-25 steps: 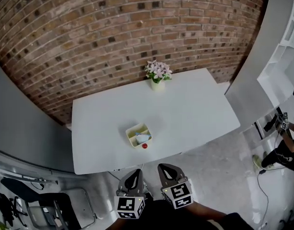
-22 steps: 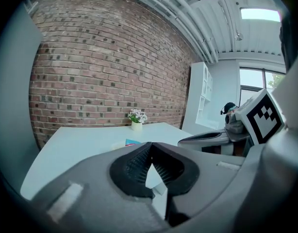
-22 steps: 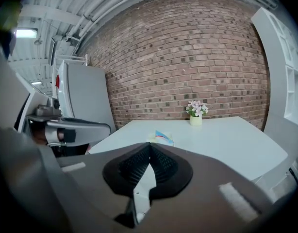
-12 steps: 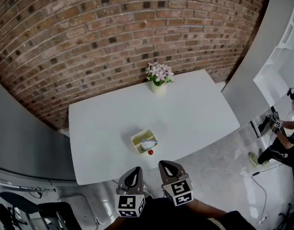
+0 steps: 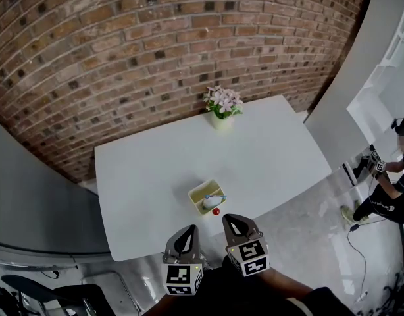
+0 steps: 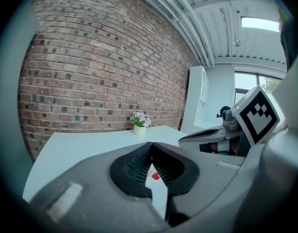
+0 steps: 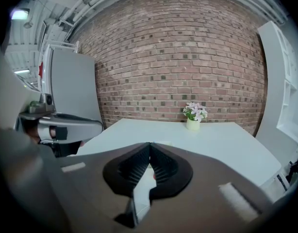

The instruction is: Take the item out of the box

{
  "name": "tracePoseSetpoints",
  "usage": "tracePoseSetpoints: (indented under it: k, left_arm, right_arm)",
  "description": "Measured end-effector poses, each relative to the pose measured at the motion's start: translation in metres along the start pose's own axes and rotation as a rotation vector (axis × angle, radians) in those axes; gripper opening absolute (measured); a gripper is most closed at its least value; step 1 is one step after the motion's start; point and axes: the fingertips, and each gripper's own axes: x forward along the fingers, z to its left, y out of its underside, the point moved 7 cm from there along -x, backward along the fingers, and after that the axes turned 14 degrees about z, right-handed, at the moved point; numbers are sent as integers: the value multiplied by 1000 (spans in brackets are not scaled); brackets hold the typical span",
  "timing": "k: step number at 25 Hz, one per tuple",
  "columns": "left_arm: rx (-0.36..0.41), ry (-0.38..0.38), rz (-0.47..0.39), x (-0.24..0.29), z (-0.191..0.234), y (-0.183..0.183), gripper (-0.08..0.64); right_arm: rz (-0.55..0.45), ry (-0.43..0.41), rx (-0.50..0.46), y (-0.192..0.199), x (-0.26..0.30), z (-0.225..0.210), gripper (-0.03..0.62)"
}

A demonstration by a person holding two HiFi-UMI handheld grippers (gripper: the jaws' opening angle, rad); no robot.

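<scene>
A small pale-yellow box (image 5: 201, 191) sits near the front edge of the white table (image 5: 268, 150), with a whitish item (image 5: 211, 201) and a thin stick inside it. A tiny red object (image 5: 216, 211) lies on the table just in front of the box and shows through the left jaws as a red object (image 6: 155, 176). My left gripper (image 5: 187, 232) and right gripper (image 5: 236, 221) hover side by side just off the table's near edge, short of the box. Both are shut with nothing between the jaws.
A pot of pink flowers (image 5: 222, 104) stands at the table's far edge against the brick wall; the same flowers (image 7: 194, 112) appear in the right gripper view. A person (image 5: 386, 189) stands by white shelving at the far right.
The view has shifted, so the box and table sit slightly lower and more to the right. Both grippers stay shut and close together, now nearer the box.
</scene>
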Motion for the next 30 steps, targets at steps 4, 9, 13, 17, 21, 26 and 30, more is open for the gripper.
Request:
tracePoseSetpoints:
  k: [4, 9, 13, 17, 21, 26, 30]
  left_arm:
    - [-12, -1, 15, 9, 7, 1, 5]
    - [-12, -28, 32, 28, 11, -5, 5]
    - [-27, -69, 53, 43, 16, -9, 5]
    - [-42, -101, 65, 58, 20, -17, 5]
    - [-64, -119, 87, 75, 27, -15, 5]
    - [-98, -137, 108, 91, 37, -13, 5]
    - [-124, -139, 126, 102, 42, -13, 5]
  right_arm:
    - [23, -2, 2, -2, 9, -4, 2]
    - [71, -47, -27, -1, 26, -14, 18]
    - [114, -97, -72, -4, 44, -21, 61]
    - [139, -110, -132, -13, 60, -32, 74]
    - [211, -152, -185, -12, 84, -40, 123]
    - [287, -184, -255, -14, 106, -41, 144]
    - [338, -200, -292, -13, 119, -44, 146]
